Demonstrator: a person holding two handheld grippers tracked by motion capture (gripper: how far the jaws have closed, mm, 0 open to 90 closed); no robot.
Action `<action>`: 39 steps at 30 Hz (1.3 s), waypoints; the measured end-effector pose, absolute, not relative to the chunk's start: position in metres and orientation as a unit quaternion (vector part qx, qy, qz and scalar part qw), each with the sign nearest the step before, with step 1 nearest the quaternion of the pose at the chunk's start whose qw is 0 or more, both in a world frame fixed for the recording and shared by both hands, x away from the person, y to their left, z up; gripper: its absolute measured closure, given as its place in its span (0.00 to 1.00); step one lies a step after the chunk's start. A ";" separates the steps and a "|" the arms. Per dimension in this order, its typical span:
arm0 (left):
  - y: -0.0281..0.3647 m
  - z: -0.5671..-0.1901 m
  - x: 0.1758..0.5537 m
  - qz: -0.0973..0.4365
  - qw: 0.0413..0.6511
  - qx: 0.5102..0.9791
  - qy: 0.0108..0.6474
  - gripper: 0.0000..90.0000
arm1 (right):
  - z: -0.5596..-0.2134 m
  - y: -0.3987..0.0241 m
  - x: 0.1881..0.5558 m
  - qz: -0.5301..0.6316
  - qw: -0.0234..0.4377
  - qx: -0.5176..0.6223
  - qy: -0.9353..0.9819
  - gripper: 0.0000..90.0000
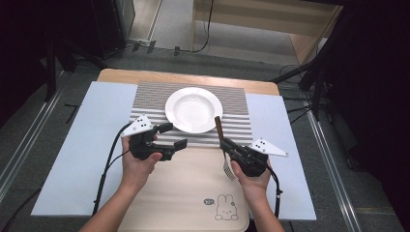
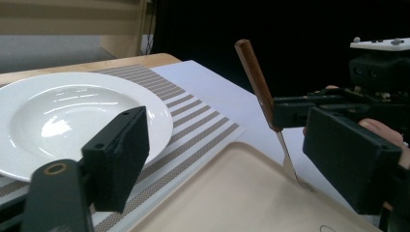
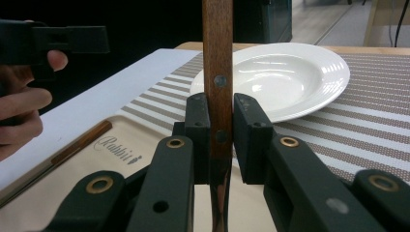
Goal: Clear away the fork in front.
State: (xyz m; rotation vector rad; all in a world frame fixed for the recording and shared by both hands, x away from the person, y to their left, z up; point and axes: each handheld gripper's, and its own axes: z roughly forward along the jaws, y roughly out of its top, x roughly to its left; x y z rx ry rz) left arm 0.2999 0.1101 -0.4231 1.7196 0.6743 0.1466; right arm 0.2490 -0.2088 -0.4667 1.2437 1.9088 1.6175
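Observation:
A fork (image 1: 219,129) with a brown wooden handle is held by my right gripper (image 1: 226,146), whose jaws are shut on the handle. Its handle end points toward the plate and its metal tines (image 1: 228,169) hang over the beige tray (image 1: 188,193). In the right gripper view both pads clamp the handle (image 3: 217,48) just below a rivet. A white deep plate (image 1: 193,109) sits on a striped placemat (image 1: 150,96). My left gripper (image 1: 175,135) stands open at the plate's near left edge with nothing between its jaws. The left gripper view has the fork (image 2: 256,77) standing ahead of it.
The tray, printed with a rabbit drawing (image 1: 225,209), lies at the near edge of the table. A pale sheet (image 1: 87,145) covers the table on both sides of the placemat. Dark stands and cables ring the table on the floor.

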 end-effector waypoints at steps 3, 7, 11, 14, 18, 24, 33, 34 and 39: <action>0.101 -0.422 0.300 0.060 0.599 0.743 0.291 0.25 | -0.467 -0.206 0.248 0.572 0.174 0.435 0.674 0.85; 0.090 -0.421 0.301 0.055 0.601 0.741 0.296 0.33 | -0.467 -0.204 0.246 0.575 0.175 0.430 0.674 0.85; 0.080 -0.421 0.301 0.055 0.594 0.745 0.298 0.45 | -0.466 -0.200 0.244 0.578 0.174 0.425 0.675 0.85; 0.075 -0.420 0.300 0.053 0.595 0.745 0.298 0.50 | -0.466 -0.197 0.243 0.578 0.176 0.422 0.676 0.85; 0.070 -0.420 0.302 0.041 0.597 0.744 0.297 0.51 | -0.466 -0.194 0.243 0.581 0.176 0.415 0.677 0.85; 0.063 -0.420 0.303 0.021 0.599 0.743 0.297 0.52 | -0.465 -0.188 0.240 0.581 0.180 0.406 0.681 0.85; 0.053 -0.418 0.306 0.001 0.598 0.737 0.314 0.55 | -0.465 -0.182 0.237 0.580 0.184 0.396 0.687 0.85; 0.052 -0.418 0.305 0.001 0.596 0.738 0.316 0.56 | -0.465 -0.181 0.237 0.580 0.184 0.397 0.687 0.85; 0.049 -0.421 0.307 -0.005 0.591 0.736 0.329 0.59 | -0.465 -0.178 0.236 0.582 0.187 0.393 0.687 0.85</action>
